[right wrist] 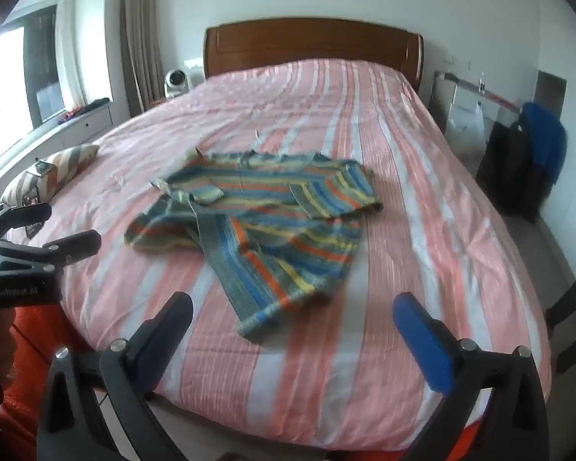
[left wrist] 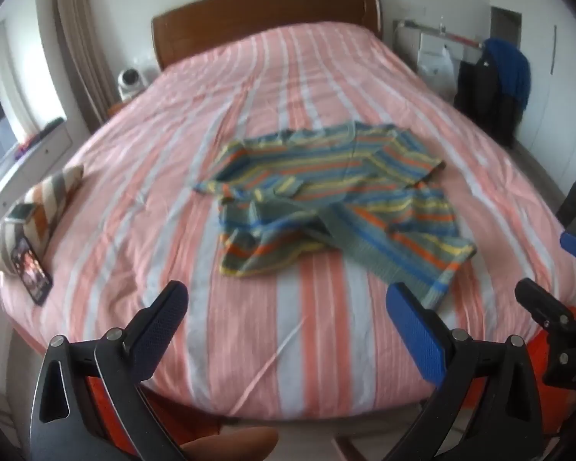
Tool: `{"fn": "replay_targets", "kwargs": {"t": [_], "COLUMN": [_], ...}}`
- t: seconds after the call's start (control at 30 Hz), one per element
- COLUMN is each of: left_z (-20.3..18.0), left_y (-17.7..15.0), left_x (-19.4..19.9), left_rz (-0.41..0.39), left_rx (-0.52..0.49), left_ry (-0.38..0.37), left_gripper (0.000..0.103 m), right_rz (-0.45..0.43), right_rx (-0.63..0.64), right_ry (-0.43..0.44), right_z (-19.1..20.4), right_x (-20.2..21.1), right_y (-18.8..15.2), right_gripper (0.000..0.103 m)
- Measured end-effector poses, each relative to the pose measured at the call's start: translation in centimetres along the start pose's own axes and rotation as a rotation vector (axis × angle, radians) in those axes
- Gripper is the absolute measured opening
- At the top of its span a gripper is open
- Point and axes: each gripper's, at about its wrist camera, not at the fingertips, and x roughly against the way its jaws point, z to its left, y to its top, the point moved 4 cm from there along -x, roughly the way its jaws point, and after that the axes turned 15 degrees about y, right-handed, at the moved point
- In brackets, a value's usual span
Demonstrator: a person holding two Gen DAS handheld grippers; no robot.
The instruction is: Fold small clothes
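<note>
Knitwear, a rumpled blue, orange and yellow striped sweater (left wrist: pixel 326 196), lies mid-bed on the pink striped cover (left wrist: pixel 315 345). Left gripper (left wrist: pixel 288 315) and right gripper (right wrist: pixel 293 322) hover near, jaws wide, empty.

You're looking at a bed (left wrist: pixel 315 345) with a brown wooden headboard (left wrist: pixel 265 11), covered by a bedspread (right wrist: pixel 403 230) in long pink, white and grey stripes that run from head to foot. In the middle of it lies a striped shirt (left wrist: pixel 326 199), rumpled, in bands of blue, orange, yellow and grey-green; one part of it reaches toward the foot of the bed. At the bed's left edge you see a small striped cushion (left wrist: pixel 46 207). A phone (left wrist: pixel 30 269) lies on the bedspread touching that cushion, and another small device (left wrist: pixel 19 213) rests on top of it.
</note>
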Motion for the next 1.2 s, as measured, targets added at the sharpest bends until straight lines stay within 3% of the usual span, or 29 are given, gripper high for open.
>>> {"fn": "replay_targets", "kwargs": {"t": [0.17,0.3,0.43,1.2], "left_z": [2.3,1.4,0.6,0.2], "left_y": [-1.8,-0.8,-1.7,-2.2], "left_x": [1.9,-0.1,-3.2,-3.3], "left_rz": [-0.012,0.085,0.115,0.140], "left_rx": [0.090,0.022,0.003,0.003], "left_ry": [-0.066,-0.030,-0.004,0.012], "left_gripper": [0.103,0.103,0.103,0.103], "right_rz": [0.018,0.023,0.035,0.056], "right_rx": [-0.058,-0.046,-0.037,-0.047], "right_ry": [0.022,-0.004,0.009,0.009], "right_z": [-0.6,-0.7,-0.2,0.2], "right_x": [0.4,-1.2,-1.8,-2.2], "right_y": [0.0,0.1,-0.1,-0.8], "right_gripper": [0.103,0.103,0.103,0.103]}}
